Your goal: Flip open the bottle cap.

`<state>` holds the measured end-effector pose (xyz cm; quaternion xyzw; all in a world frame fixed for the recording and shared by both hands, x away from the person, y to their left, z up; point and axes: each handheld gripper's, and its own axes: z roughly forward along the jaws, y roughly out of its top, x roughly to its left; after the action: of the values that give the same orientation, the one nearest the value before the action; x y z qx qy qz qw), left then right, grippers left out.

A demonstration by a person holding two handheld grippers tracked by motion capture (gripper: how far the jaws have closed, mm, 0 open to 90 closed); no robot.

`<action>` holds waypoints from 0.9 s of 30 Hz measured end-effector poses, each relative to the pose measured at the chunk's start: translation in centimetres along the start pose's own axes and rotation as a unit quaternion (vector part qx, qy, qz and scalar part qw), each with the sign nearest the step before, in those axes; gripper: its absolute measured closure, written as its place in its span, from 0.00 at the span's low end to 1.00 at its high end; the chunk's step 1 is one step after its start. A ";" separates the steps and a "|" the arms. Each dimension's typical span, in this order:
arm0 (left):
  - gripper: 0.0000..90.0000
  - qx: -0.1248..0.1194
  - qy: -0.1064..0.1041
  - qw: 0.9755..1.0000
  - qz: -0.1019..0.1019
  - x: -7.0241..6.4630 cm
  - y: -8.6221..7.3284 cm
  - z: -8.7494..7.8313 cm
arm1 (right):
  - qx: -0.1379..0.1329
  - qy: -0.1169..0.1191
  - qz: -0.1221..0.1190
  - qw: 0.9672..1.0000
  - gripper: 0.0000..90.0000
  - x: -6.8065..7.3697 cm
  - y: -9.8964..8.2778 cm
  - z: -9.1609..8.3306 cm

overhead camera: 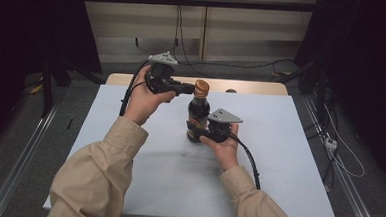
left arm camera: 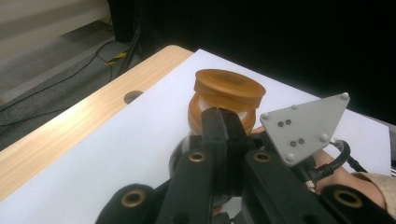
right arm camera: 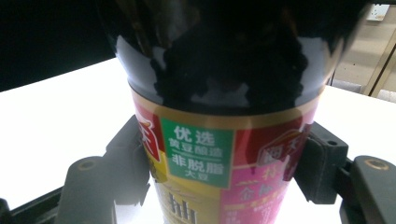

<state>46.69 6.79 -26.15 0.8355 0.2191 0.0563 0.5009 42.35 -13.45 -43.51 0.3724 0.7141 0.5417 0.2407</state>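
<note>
A dark soy sauce bottle (overhead camera: pixel 198 109) with a brown cap (overhead camera: pixel 201 88) stands upright near the middle of the white table (overhead camera: pixel 278 168). My right gripper (overhead camera: pixel 195 133) is shut on the bottle's labelled lower body (right arm camera: pixel 201 154), one jaw on each side. My left gripper (overhead camera: pixel 188 88) is held level at cap height, jaws shut together with nothing between them. In the left gripper view its tips (left arm camera: pixel 222 117) sit against the near side of the cap (left arm camera: pixel 229 86), just under the lid's rim. The right gripper's grey plate (left arm camera: pixel 303 126) shows beside them.
A wooden strip (overhead camera: pixel 252 86) with a round hole (overhead camera: pixel 230 91) runs along the table's far edge. Cables (overhead camera: pixel 243 66) lie on the floor behind it. Metal rails (overhead camera: pixel 18 164) flank the table on both sides.
</note>
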 end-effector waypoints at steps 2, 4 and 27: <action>1.00 0.000 0.001 1.000 0.002 0.0 0.1 0.1 | 0.000 0.000 0.000 1.000 0.34 0.0 0.0 0.0; 1.00 -0.001 0.000 1.000 0.002 0.0 0.1 0.1 | -0.001 0.000 0.000 1.000 0.34 0.0 0.0 0.0; 1.00 0.005 0.004 1.000 0.007 -0.2 0.8 0.1 | -0.002 0.000 0.002 1.000 0.34 0.0 0.0 0.0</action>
<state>46.81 6.37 -25.49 0.8394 0.2154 0.0621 0.4952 42.37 -13.46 -43.55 0.3733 0.7124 0.5436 0.2400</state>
